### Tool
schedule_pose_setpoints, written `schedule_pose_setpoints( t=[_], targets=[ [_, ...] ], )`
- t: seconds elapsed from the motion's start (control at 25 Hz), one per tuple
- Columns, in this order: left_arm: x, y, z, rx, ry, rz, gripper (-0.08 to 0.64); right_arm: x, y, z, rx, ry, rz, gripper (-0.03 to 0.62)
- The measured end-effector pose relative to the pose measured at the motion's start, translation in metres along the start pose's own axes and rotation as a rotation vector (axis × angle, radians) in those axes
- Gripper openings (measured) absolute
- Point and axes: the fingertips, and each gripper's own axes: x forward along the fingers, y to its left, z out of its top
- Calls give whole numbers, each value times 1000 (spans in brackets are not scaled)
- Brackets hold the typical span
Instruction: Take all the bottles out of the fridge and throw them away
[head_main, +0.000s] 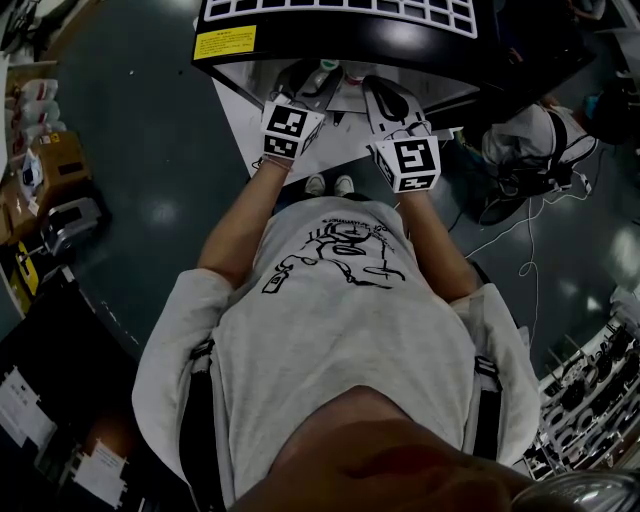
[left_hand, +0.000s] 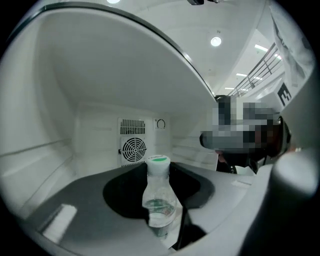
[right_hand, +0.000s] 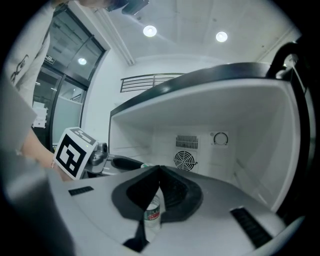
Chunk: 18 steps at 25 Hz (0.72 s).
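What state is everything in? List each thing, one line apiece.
Fridge: open.
Bottle: upright, green cap on, gripped between the left jaws.
Left gripper: jaws shut on the bottle.
Right gripper: jaws shut, nothing between them.
Bottle in the right gripper view: upright beyond the shut jaws, not gripped by them; possibly the same bottle.

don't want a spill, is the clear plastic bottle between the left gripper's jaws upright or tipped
Upright: the clear plastic bottle stands between the jaws of the left gripper, its green-topped cap straight above its body.
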Motion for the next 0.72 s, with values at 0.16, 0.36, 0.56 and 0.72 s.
schedule_pose_setpoints(
  t=[0.16, 0.36, 0.56, 0.72],
  targets=[
    [-9, -9, 11, 0, -7, -18, 143, -5, 2, 6, 10, -17, 12, 9],
    [-21, -20, 27, 16, -16, -42, 143, -11, 2, 15, 14, -29, 15, 8],
    [-35, -28, 49, 4, -46, -62, 143, -19, 2, 24, 37, -38, 14, 9],
    [-46, -34, 63, 9, -56, -70, 143, -24, 0, 33, 30, -53, 3, 9]
  ],
)
